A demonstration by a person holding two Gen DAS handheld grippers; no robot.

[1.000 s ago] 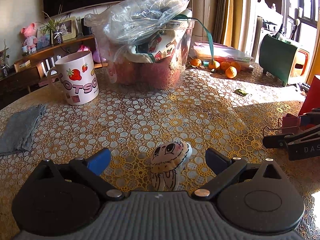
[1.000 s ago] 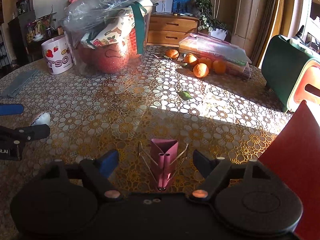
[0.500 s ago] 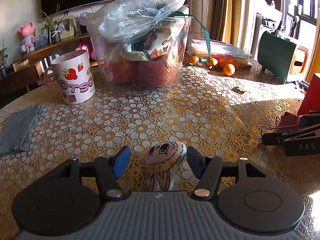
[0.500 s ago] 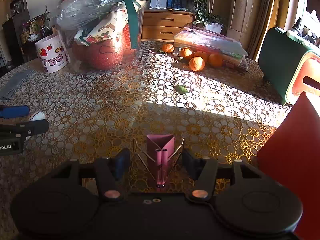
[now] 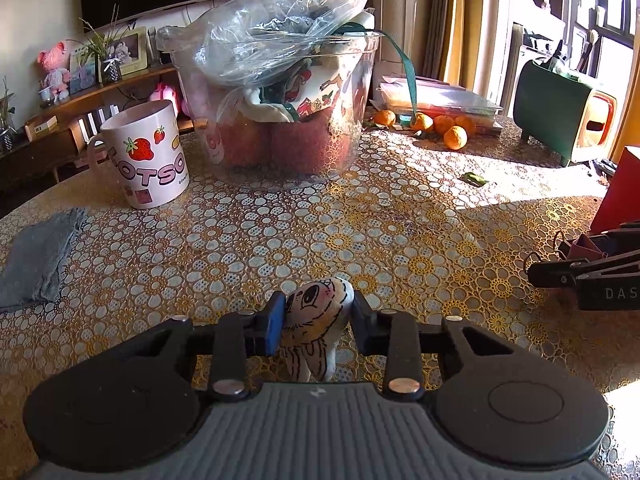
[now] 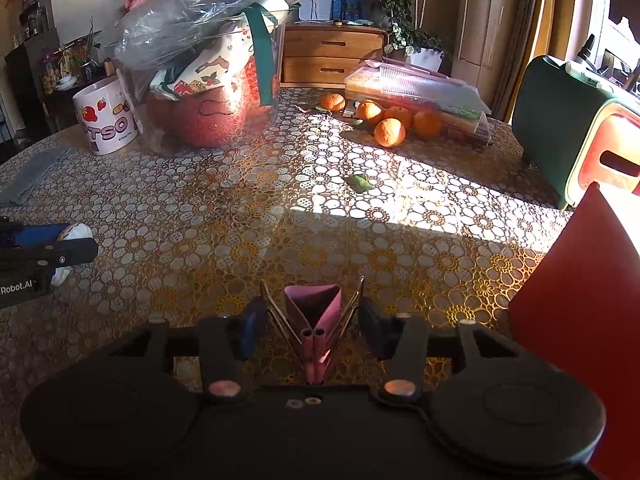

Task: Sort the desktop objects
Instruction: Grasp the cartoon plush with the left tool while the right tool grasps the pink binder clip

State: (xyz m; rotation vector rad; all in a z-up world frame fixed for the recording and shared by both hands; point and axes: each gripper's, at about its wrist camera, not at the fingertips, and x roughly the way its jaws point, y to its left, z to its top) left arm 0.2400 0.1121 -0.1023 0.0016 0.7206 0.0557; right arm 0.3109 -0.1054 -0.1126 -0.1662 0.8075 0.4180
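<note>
Left gripper (image 5: 318, 318): jaws closing; both pads are seen pressed against the sides of the cartoon figure (image 5: 316, 320), which is held between them.
Cartoon figure: a small white piece with a drawn face, upright between the left jaws, its head just ahead of the pads and its lower part running back toward the gripper body. Whether it is lifted off the tablecloth (image 5: 360, 232) cannot be told.
Right gripper (image 6: 310, 322): jaws closing; the pink binder clip (image 6: 314, 312) is seen between them. The wire handles are splayed out toward the pads. The right pad is just at its handle; contact on the left side cannot be told in the shadow.
Pink binder clip: centred between the right jaws, wide end pointing ahead, narrow end back toward the gripper body, resting on the tablecloth.
Ahead of left jaws: clear tub (image 5: 276, 108) stuffed with a plastic bag and printed cloth, well apart; strawberry mug (image 5: 144, 152) ahead and to the left of the jaws; grey cloth (image 5: 36, 260) far to the left.
Ahead of right jaws: oranges (image 6: 390, 132) beside a flat plastic box, well apart; a green leaf (image 6: 362, 182) between them and the jaws.
Right of right jaws: red board (image 6: 580, 312), near.
</note>
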